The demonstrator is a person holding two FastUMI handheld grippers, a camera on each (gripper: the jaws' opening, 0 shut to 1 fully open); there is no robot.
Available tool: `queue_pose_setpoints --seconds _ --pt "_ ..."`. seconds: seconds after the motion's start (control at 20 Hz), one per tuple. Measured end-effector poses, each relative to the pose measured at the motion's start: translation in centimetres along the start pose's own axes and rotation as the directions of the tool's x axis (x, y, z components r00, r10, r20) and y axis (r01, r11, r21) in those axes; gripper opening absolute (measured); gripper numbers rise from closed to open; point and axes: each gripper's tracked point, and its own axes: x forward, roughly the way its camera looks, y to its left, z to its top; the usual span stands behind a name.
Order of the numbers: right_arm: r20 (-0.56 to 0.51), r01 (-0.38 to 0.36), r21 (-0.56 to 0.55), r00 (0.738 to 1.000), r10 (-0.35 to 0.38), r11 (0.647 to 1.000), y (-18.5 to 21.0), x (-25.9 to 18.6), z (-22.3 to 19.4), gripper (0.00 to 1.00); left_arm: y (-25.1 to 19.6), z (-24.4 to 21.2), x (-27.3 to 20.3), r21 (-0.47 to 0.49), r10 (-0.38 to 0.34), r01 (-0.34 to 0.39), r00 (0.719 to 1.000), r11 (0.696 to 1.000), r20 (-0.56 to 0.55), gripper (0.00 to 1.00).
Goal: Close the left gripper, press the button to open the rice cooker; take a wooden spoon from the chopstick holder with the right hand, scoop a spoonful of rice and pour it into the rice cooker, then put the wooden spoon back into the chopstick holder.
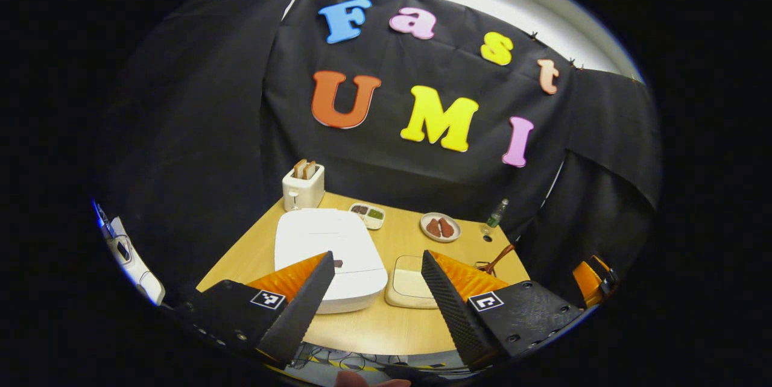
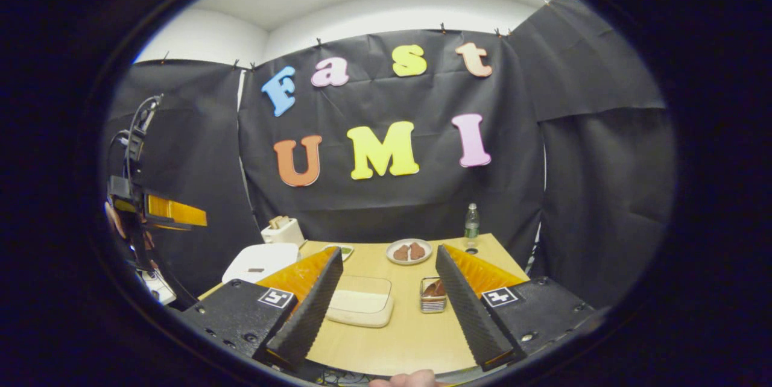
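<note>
Left claw (image 1: 377, 299) gapes wide above the closed rice cooker (image 1: 329, 251), which lies ahead toward its left finger.

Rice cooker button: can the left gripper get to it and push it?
Probably yes. The left gripper hangs open above the table's near edge, and the closed rice cooker lies just ahead with nothing between them. Its fingers must shut first.
</note>
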Motion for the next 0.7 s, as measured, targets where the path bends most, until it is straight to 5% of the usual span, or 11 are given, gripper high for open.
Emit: queue_pose_setpoints --seconds 0.25,0.7 --pt "0.035 0.006 -0.041 0.999 -0.005 0.999 2.6 -5.3 0.0 0.96 -1.6 -1.0 -6.5 0.061 -0.045 0.035 0.984 0.998 0.173 0.94" --pt "0.083 -0.021 -0.066 0.996 0.027 0.998 5.0 -6.5 -1.2 0.96 -2.0 -3.0 -11.4 0.119 -0.013 -0.031 0.935 0.992 0.354 0.94"
